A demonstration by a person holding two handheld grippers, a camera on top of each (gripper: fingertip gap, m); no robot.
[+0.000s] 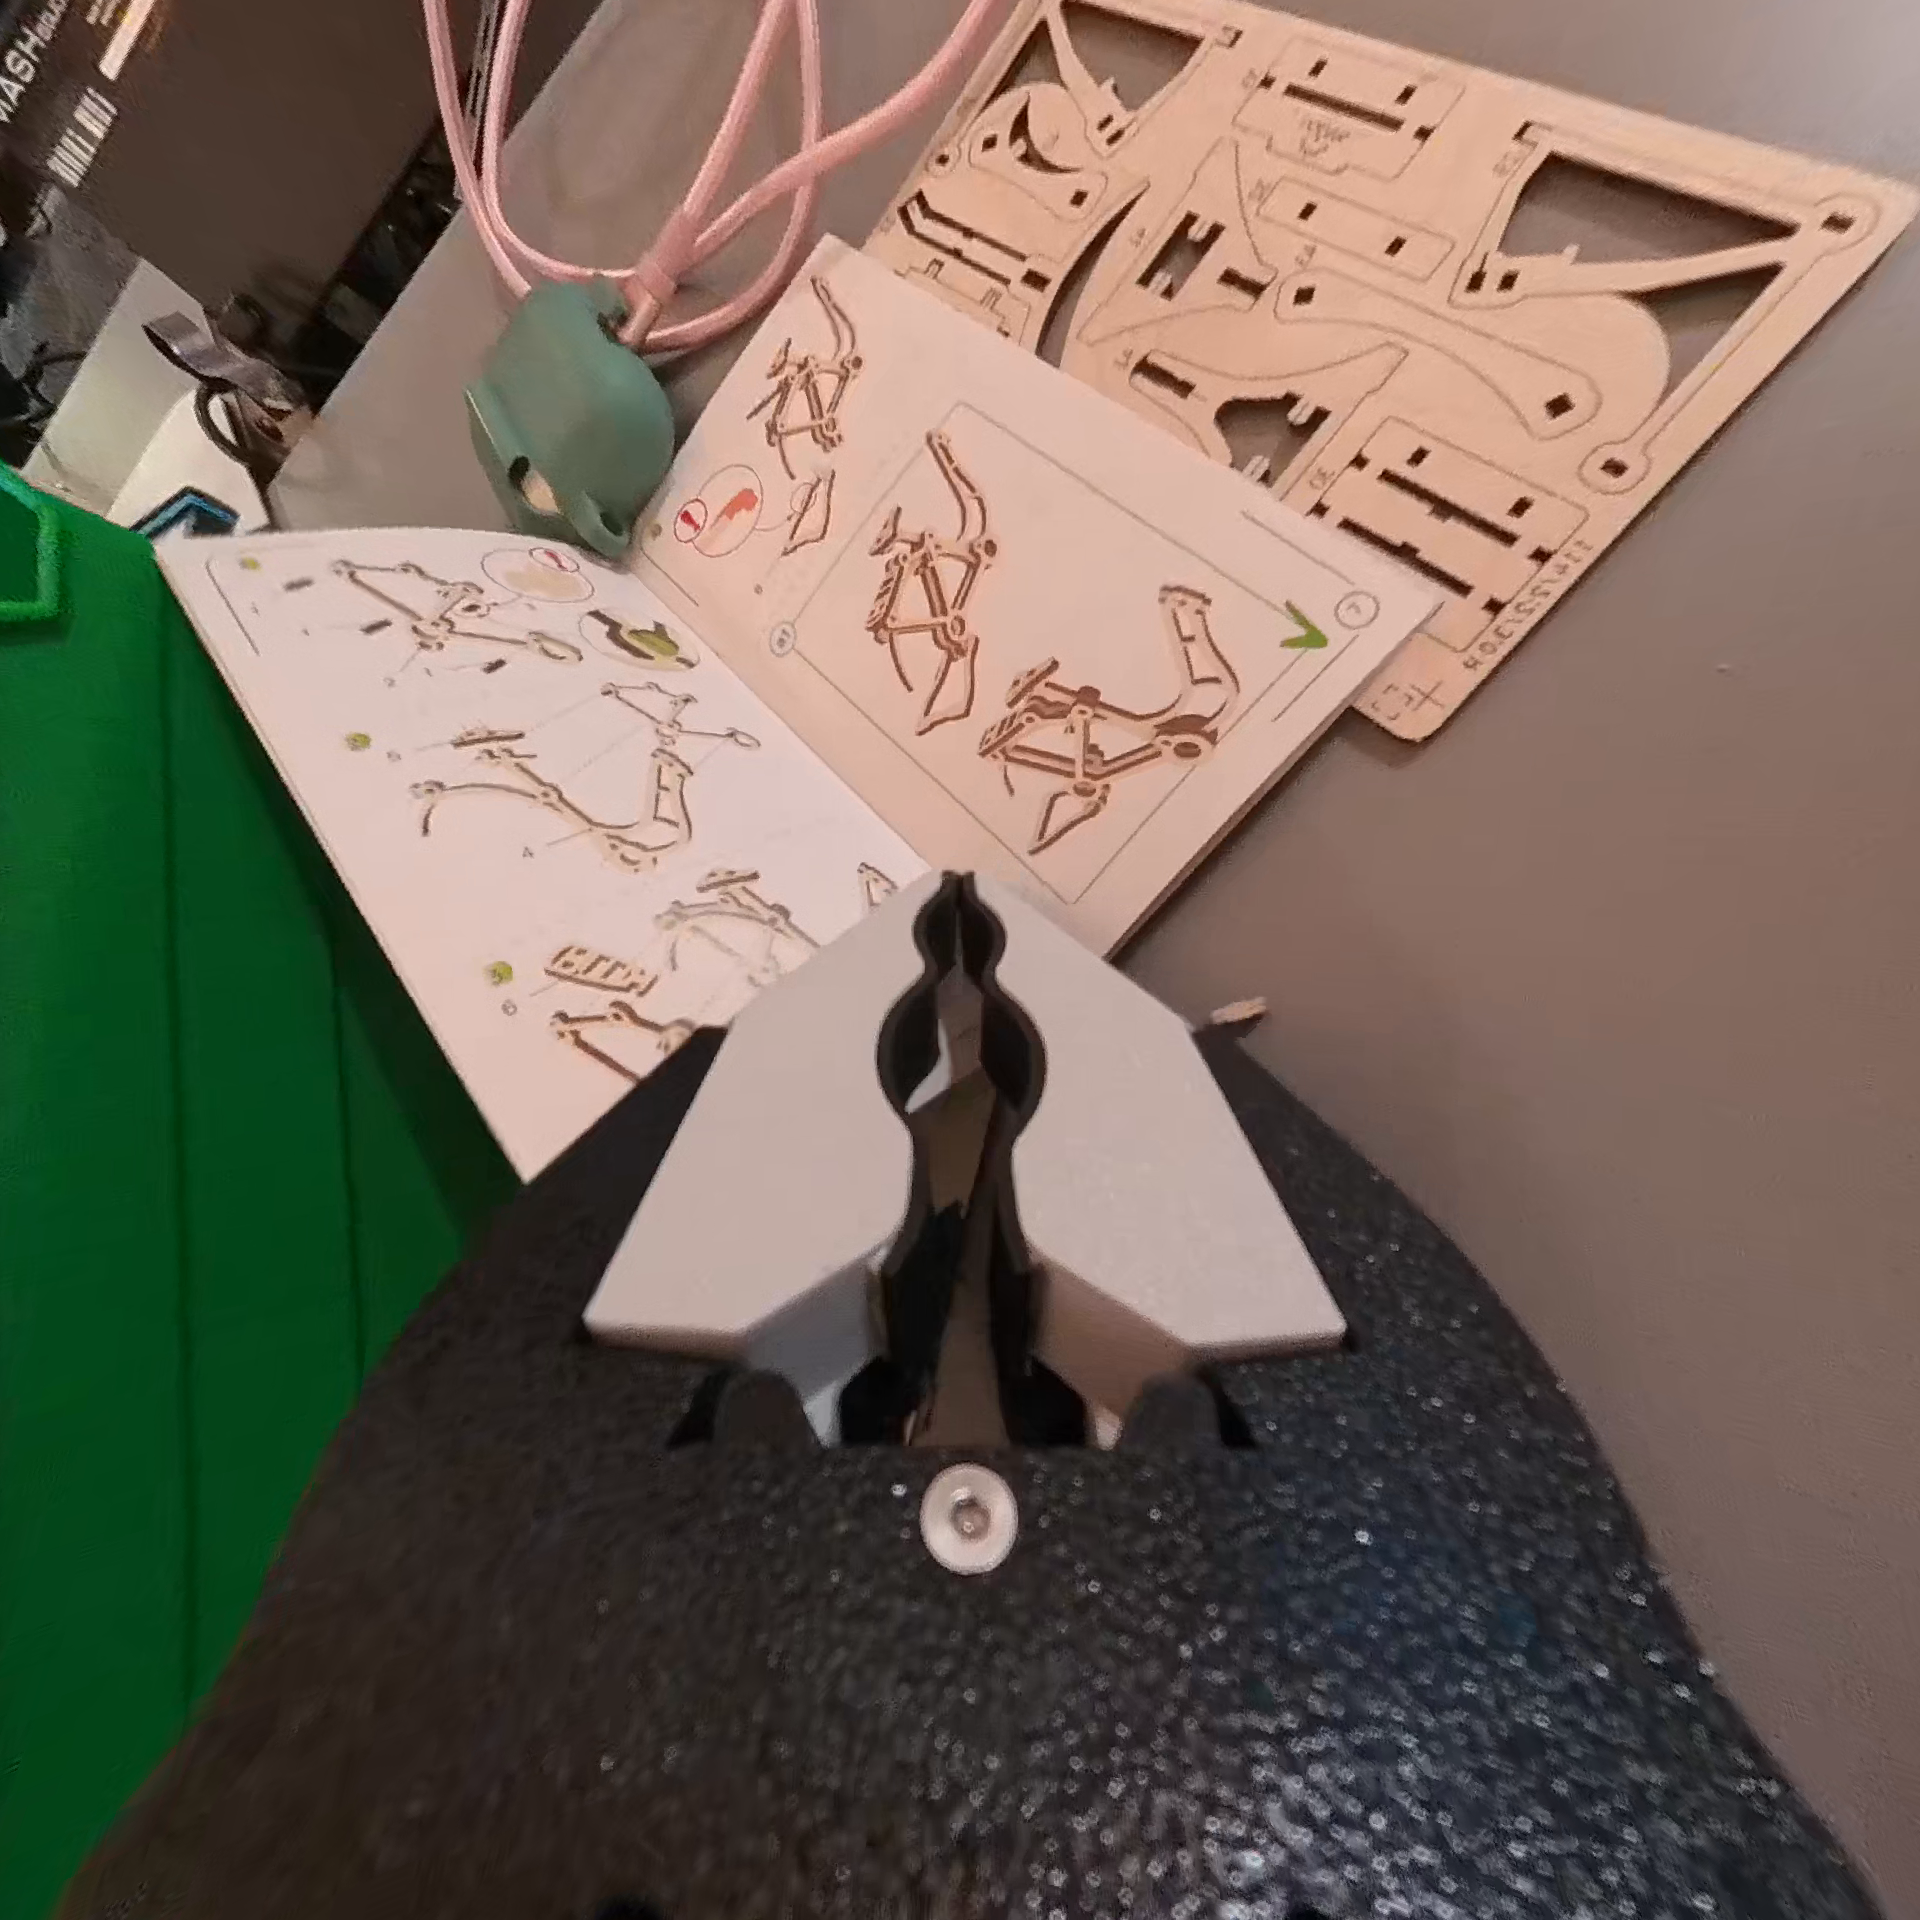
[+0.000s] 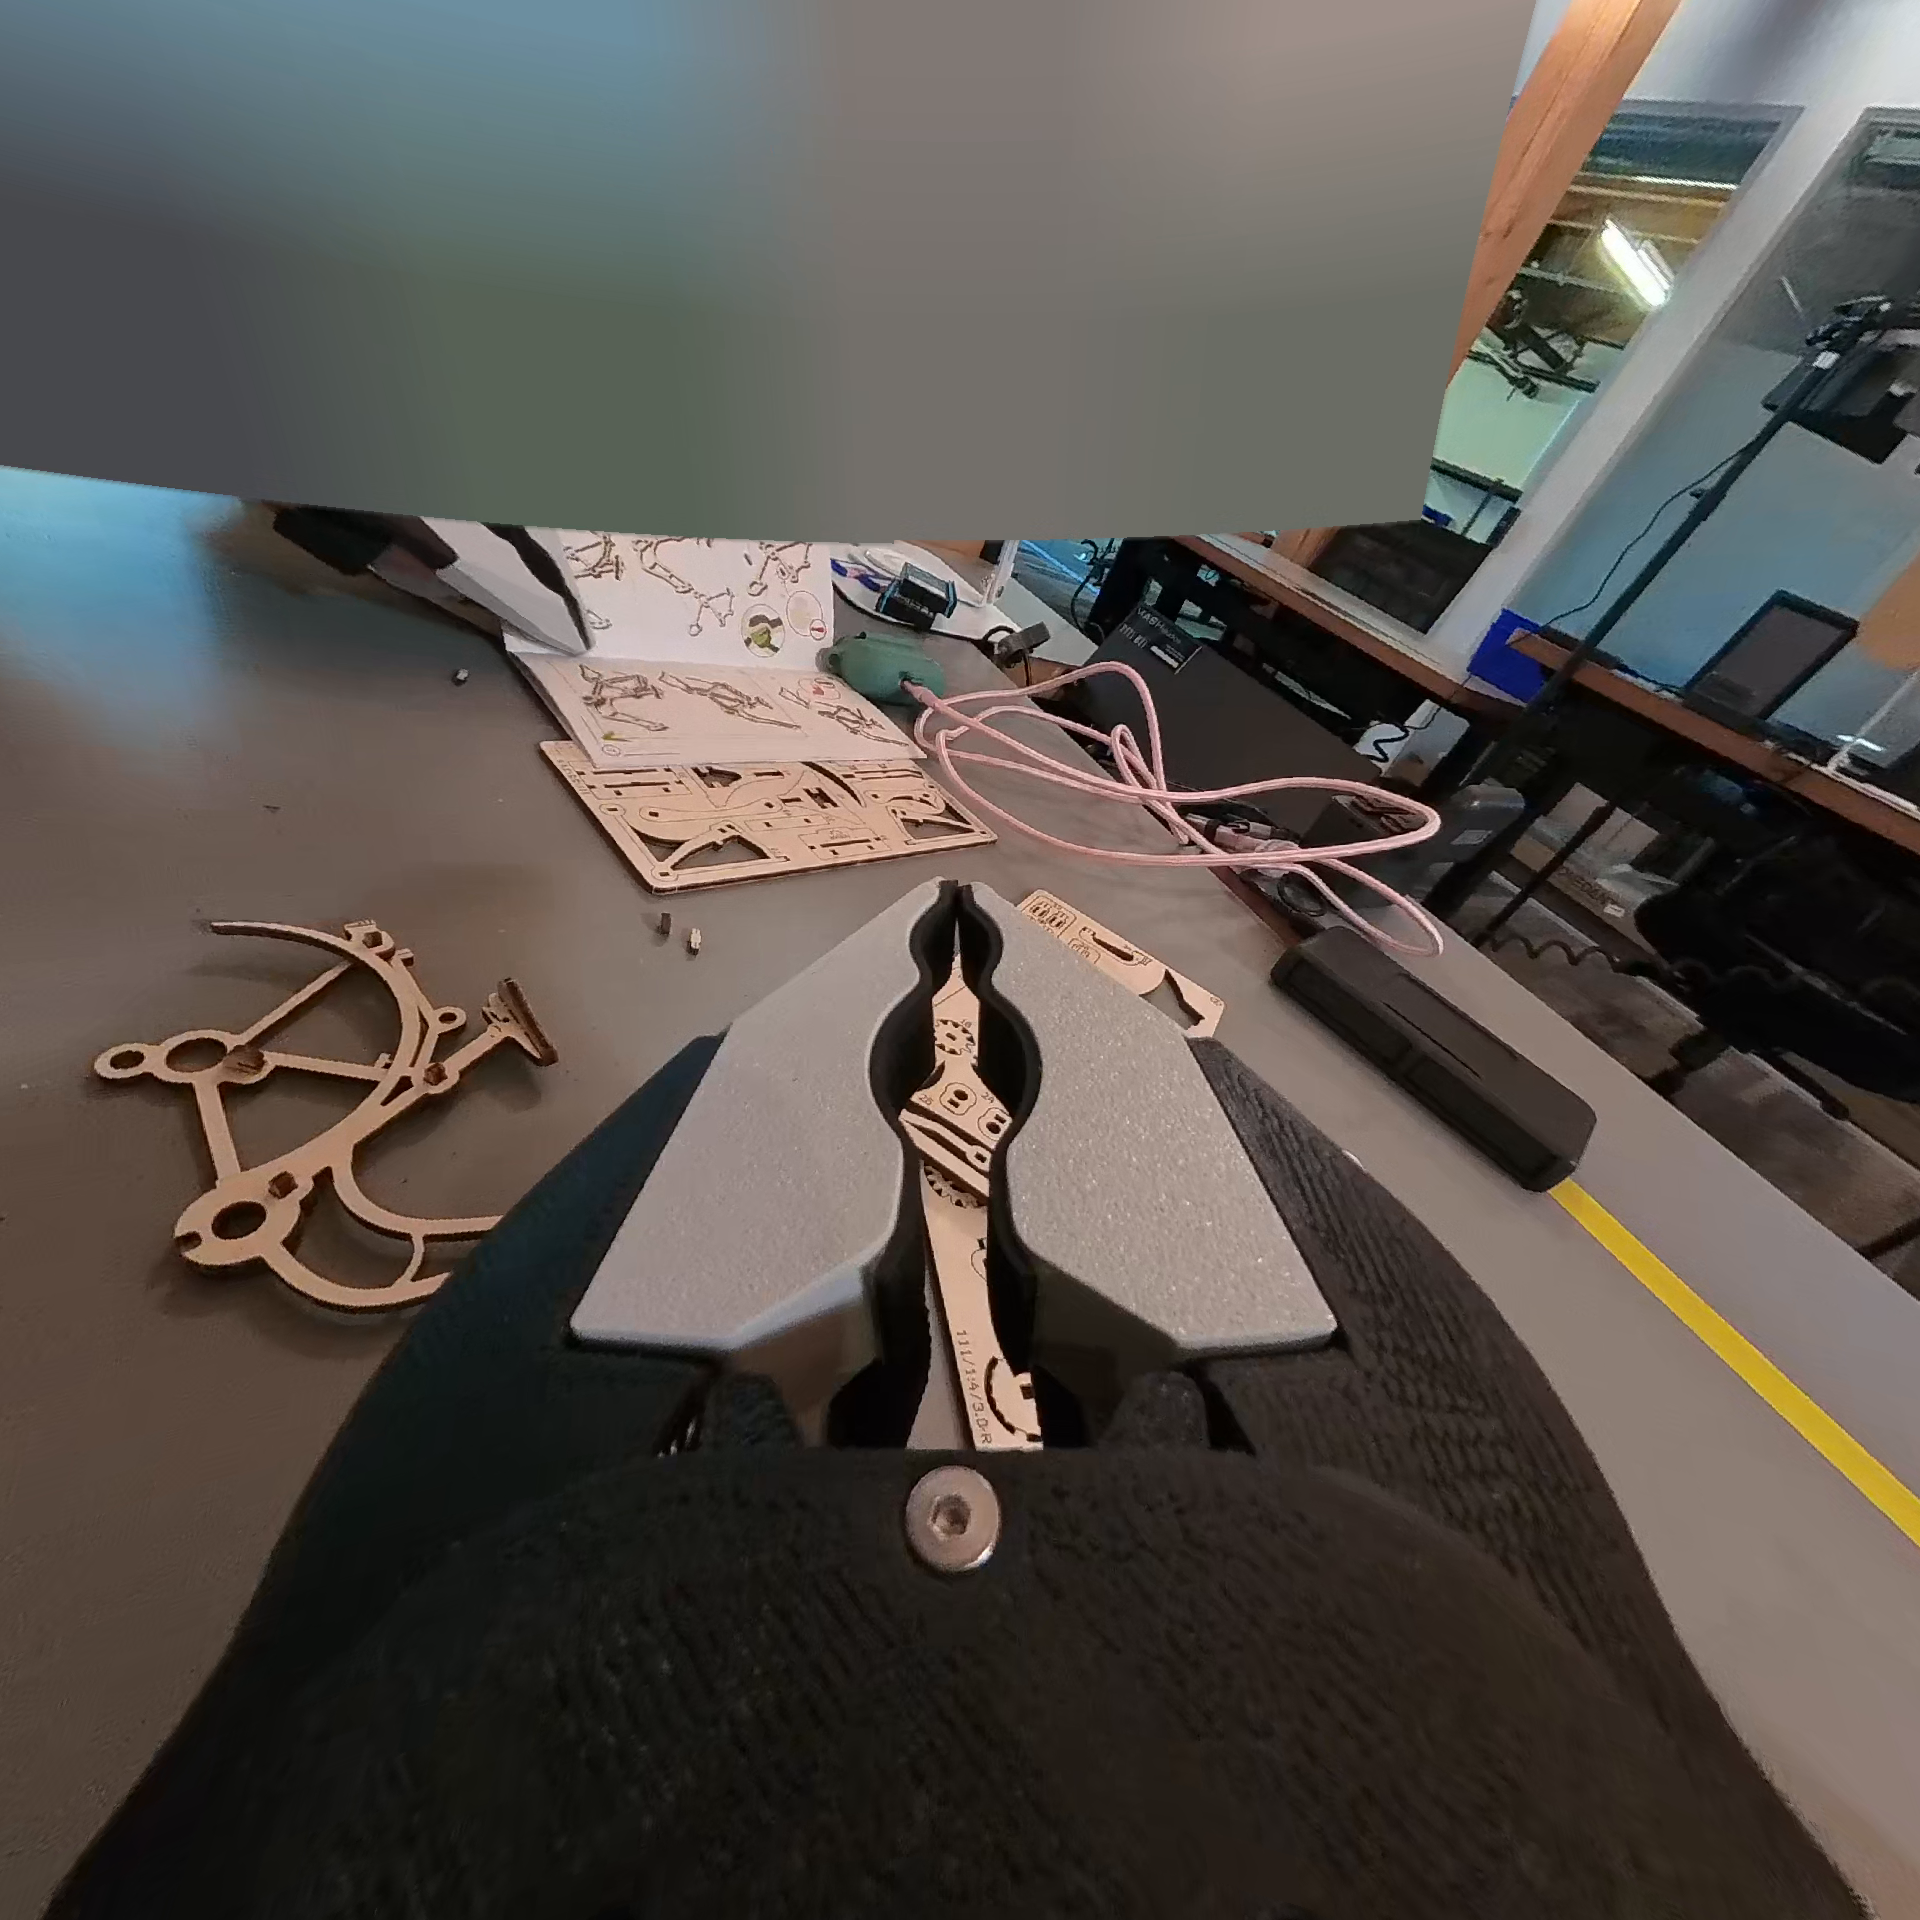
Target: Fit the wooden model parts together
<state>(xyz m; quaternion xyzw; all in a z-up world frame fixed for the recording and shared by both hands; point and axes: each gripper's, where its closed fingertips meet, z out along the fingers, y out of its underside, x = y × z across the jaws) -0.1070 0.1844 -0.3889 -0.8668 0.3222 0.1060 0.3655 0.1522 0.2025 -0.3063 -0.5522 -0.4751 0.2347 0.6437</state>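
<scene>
Left gripper (image 1: 954,914): jaws closed tip to tip, nothing visibly held. Right gripper (image 2: 954,902): jaws likewise closed and empty, hovering over a pale laser-cut plywood parts sheet (image 2: 1127,961) that shows through the gap and beyond the tips.

Progress, as judged: partial. One flat, curved plywood sub-assembly with spokes and ring ends (image 2: 312,1101) lies assembled on the grey worktop (image 2: 208,779) at the left of the right wrist view, apart from the right jaws. A second perforated plywood sheet (image 1: 1351,343), several parts already removed, lies at the upper right of the left wrist view, partly under the open white instruction booklet (image 1: 727,707) just ahead of the left jaws. Remaining parts are not yet detached or fitted.

Two small dark offcuts (image 2: 677,928) lie just left of the right tips. A green pouch (image 1: 566,436) with pink cord (image 1: 727,156) sits beyond the booklet.
</scene>
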